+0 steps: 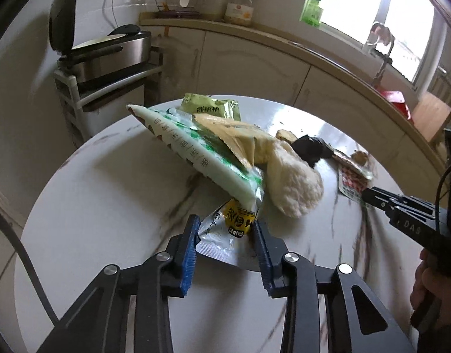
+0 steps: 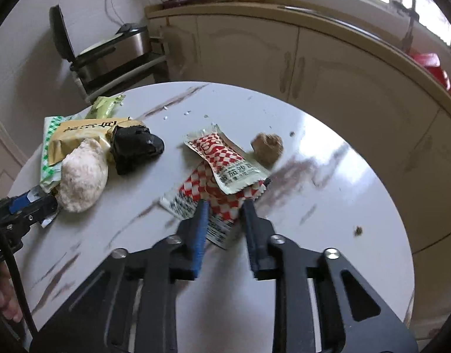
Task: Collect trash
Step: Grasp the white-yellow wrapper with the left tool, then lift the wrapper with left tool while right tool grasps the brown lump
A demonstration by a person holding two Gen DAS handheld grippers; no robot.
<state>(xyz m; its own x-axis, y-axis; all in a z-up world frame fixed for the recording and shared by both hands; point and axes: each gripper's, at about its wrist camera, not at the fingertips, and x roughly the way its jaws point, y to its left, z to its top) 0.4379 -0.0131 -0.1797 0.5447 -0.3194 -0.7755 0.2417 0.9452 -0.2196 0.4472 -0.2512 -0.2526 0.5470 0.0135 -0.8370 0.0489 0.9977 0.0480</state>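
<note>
Left gripper [image 1: 225, 229]: pitched steeply downward, blue-padded fingers [image 1: 190, 253] drawn close with a foil packet [image 1: 222, 241] pinched between them. Right gripper [image 2: 224, 206]: likewise angled down, jaws narrowed onto a red-checked sachet [image 2: 216, 203]. A hand [image 1: 431, 282] grips the right gripper's handle at the left view's edge.

bare round table [image 2: 328, 206] near and right of centre, heaped wrappers [image 1: 196, 147] crowding far left, crumbs [image 2: 357, 231] scattered right
</note>
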